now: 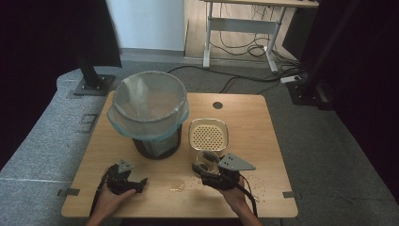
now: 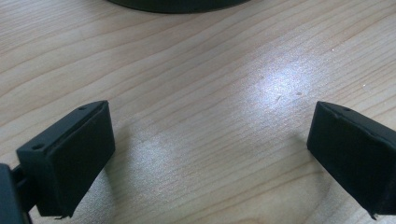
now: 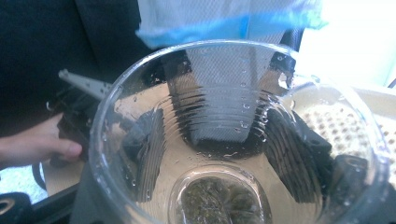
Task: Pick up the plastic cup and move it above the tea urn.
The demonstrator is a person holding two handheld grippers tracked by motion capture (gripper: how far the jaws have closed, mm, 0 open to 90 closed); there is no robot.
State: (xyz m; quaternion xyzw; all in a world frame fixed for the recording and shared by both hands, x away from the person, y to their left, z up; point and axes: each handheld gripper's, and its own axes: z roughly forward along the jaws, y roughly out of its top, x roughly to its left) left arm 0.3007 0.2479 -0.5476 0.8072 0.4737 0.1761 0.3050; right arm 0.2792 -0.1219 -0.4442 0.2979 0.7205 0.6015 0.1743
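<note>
Right gripper (image 1: 207,165) is clamped on a clear plastic cup (image 1: 207,161), one black jaw on each side wall. The cup sits just in front of the cream perforated tray (image 1: 208,134), toward the person, lifted off the table (image 1: 263,141). In the high view it is tipped, mouth facing up and toward the tray and bin; its long axis runs from gripper toward bin, but the exact tilt is hard to read.

The right gripper view looks straight down the cup (image 3: 233,135): wet walls with droplets, a dark greenish clump (image 3: 217,203) at the bottom, too blurred to identify. Through the wall, the bin's blue-edged liner (image 3: 224,21) shows behind, the tray (image 3: 345,121) to one side, the other hand (image 3: 39,144) farther off.

The high view adds the lined bin (image 1: 149,110) left of the tray, and crumbs (image 1: 181,187) on the table between the grippers.

Left gripper (image 1: 126,182) rests on the table, left of the cup and in front of the bin. Its own view shows jaws spread wide over bare wood (image 2: 196,93), nothing between them; the bin base (image 2: 177,4) is cut off at the top edge.
</note>
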